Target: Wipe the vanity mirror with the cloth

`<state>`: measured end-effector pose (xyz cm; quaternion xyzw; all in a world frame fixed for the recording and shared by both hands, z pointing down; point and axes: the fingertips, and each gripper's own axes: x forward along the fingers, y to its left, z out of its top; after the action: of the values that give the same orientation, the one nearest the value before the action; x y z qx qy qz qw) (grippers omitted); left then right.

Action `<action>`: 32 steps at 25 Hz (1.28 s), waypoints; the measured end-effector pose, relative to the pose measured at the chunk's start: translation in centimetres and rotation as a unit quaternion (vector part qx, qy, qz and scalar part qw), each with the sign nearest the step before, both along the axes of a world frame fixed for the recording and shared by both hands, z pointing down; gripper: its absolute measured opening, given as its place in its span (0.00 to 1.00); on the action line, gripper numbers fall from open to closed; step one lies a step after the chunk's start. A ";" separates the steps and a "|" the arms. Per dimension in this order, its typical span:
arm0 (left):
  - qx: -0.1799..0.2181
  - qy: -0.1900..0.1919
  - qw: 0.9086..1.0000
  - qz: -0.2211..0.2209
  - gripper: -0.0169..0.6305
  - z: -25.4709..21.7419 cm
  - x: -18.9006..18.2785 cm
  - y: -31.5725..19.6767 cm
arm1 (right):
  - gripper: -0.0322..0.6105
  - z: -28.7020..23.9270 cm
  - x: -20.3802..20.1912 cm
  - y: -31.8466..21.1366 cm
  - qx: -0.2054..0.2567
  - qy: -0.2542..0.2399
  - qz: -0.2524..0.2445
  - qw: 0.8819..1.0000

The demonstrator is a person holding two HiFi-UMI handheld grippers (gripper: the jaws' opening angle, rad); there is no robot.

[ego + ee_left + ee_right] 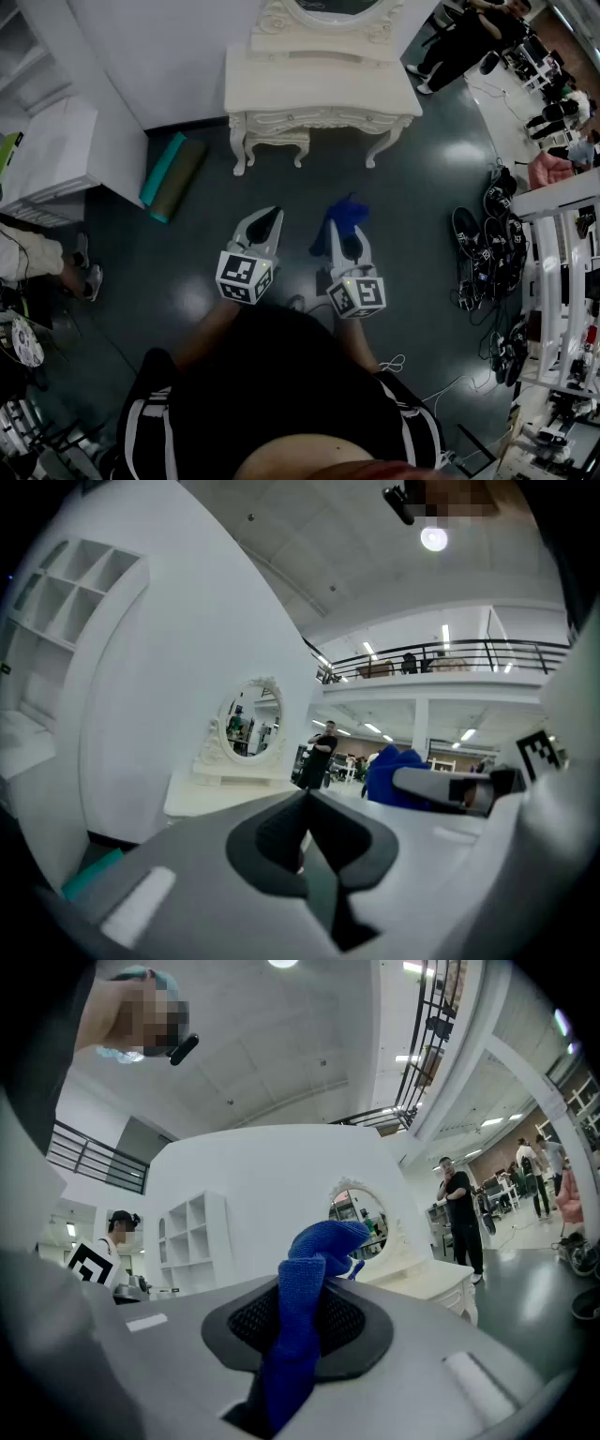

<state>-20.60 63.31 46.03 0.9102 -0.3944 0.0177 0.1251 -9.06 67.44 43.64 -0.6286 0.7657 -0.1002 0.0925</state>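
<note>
Right gripper view — cloth (316,1246) pinched between the right tongs (300,1314)

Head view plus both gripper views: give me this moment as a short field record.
left claw: shut, nothing in it
right claw: shut on blue cloth
vanity mirror: upright on white dressing table, ahead of both claws
contact: cloth clear of the mirror
task state: wiping not begun

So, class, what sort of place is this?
Probably a staged room corner inside a big work hall: a white vanity table against a partition wall, a railed mezzanine overhead, tangled cables on the floor.
</note>
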 end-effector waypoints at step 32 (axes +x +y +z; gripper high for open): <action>-0.001 0.007 1.000 -0.005 0.04 2.2 -5.5 -11.2 | 0.16 1.3 -2.4 -12.0 0.019 -0.011 0.041 0.999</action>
<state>-26.14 52.07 48.20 0.9083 -0.3978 0.0109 0.1291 -11.49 55.44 44.90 -0.6562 0.7401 -0.0887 0.1174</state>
